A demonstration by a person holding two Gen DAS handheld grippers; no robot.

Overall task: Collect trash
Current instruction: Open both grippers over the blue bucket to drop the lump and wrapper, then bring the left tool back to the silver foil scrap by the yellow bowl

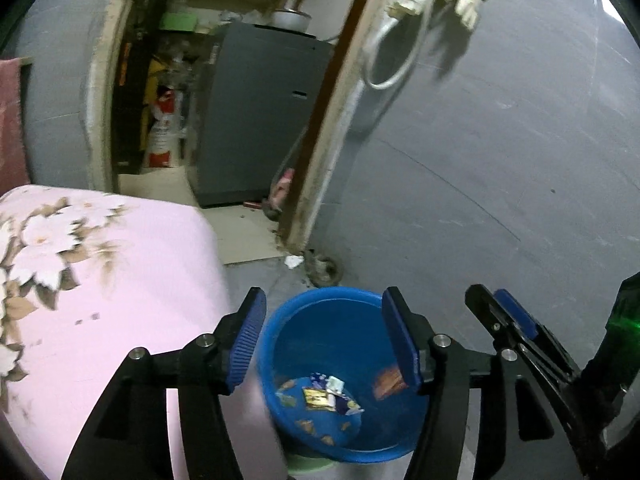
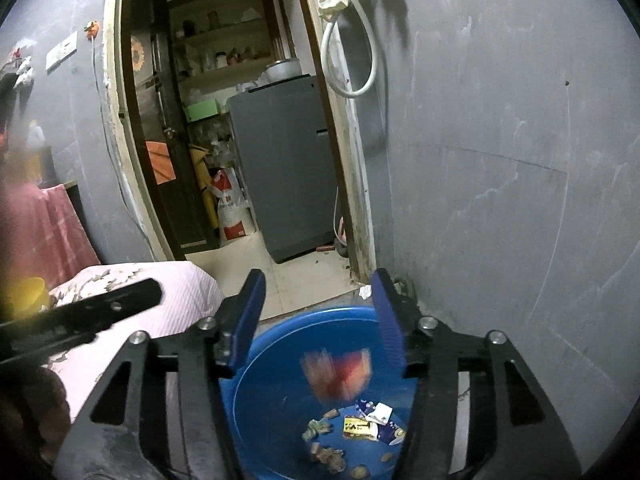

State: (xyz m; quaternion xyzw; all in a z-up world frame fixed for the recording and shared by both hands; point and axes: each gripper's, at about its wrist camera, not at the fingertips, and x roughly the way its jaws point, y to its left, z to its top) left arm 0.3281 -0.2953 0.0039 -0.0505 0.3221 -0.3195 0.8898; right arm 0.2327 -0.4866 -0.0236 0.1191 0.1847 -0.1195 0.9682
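Above the blue bin on the floor, both claws spread wide and pinching nothing: right gripper, left gripper. Red wrapper blurred in mid-air under the right jaws, apparently just dropped; more scraps on the bin's bottom. Best to keep centred over the rim until it lands. Bed with pink floral cover pressing close at the bin's left edge; white crumpled scrap lying by the doorway corner, likely next.
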